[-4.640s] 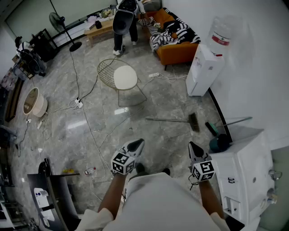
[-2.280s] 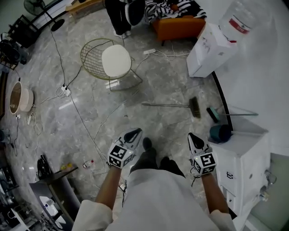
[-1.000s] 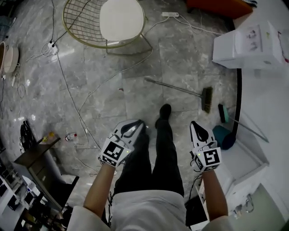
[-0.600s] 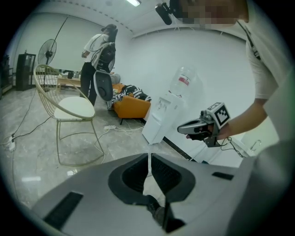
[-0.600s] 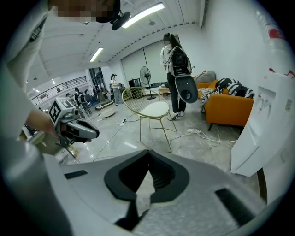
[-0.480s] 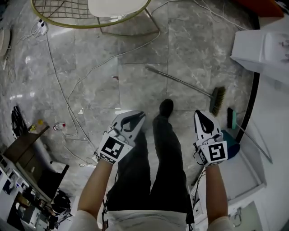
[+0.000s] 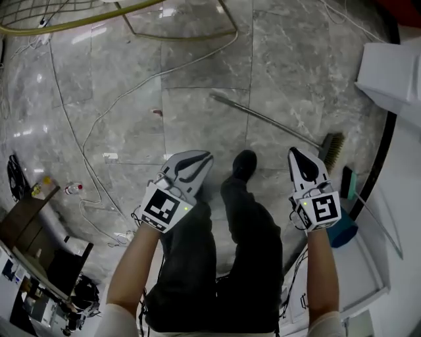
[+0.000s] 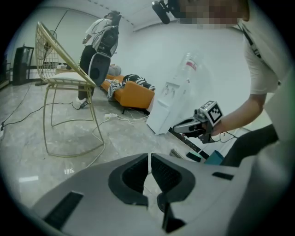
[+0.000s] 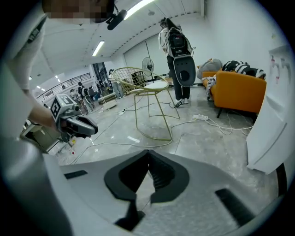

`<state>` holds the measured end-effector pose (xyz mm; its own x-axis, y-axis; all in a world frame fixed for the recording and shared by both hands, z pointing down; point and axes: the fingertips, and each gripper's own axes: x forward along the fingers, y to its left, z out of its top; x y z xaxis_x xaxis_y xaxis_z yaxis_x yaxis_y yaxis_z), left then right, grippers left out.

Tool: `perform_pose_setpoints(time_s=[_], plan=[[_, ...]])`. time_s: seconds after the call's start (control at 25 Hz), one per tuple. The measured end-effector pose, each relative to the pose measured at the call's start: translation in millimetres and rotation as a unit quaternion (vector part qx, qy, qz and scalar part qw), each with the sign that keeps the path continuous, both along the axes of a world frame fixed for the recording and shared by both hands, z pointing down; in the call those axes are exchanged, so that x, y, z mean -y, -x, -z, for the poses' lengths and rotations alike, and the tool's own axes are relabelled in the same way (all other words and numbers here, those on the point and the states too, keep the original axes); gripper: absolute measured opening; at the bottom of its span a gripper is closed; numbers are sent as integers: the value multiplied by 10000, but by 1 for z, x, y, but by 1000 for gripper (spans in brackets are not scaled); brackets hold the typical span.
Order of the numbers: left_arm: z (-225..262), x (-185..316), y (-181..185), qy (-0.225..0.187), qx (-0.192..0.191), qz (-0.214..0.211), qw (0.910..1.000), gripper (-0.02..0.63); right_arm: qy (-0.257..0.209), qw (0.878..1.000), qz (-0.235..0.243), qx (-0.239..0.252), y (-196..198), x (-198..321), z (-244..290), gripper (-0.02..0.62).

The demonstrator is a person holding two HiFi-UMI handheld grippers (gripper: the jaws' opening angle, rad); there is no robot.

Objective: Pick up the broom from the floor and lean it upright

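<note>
The broom (image 7: pixel 270 124) lies flat on the grey marble floor, its thin handle running from upper left down to the bristle head (image 7: pixel 334 150) at the right. My left gripper (image 7: pixel 199 158) hangs shut and empty above the floor, left of my dark shoe (image 7: pixel 245 164). Also shut and empty, my right gripper (image 7: pixel 294 153) has its tip just short of the handle near the bristle head. In the left gripper view the jaws (image 8: pixel 150 161) meet, with the bristle head (image 8: pixel 177 153) and the right gripper (image 8: pixel 191 124) beyond. In the right gripper view the jaws (image 9: pixel 148 159) are closed.
A gold wire chair (image 7: pixel 131 10) stands at the top, with cables (image 7: pixel 99 125) trailing over the floor. A white cabinet (image 7: pixel 395 72), a dark green brush (image 7: pixel 346 182) and a teal dustpan (image 7: pixel 342 230) line the right wall. A small bottle (image 7: pixel 71 189) and dark furniture (image 7: pixel 26 224) sit at lower left.
Both grippers and my head have sunk towards the floor, so the broom looks larger and closer. The jaws have stayed closed and nothing was taken hold of.
</note>
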<state>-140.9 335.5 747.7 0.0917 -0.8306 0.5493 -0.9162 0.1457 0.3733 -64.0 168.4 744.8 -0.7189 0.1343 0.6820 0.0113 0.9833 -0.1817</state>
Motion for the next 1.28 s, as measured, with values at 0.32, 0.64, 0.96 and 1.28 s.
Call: perform_pose_setpoints(time_s=[0.32, 0.64, 0.96, 1.28], plan=[[-98, 16, 23, -148, 7, -230, 9996, 21, 65, 9998, 193, 72, 12, 8, -98, 18], [-192, 31, 34, -225, 26, -637, 9977, 21, 33, 9982, 601, -31, 13, 13, -196, 64], [-253, 43, 26, -352, -61, -1250, 9915, 21, -48, 9904, 1342, -322, 4, -1, -285, 97], [-281, 43, 11, -410, -496, -1630, 9845, 21, -233, 9791, 1928, -599, -10, -11, -359, 114]])
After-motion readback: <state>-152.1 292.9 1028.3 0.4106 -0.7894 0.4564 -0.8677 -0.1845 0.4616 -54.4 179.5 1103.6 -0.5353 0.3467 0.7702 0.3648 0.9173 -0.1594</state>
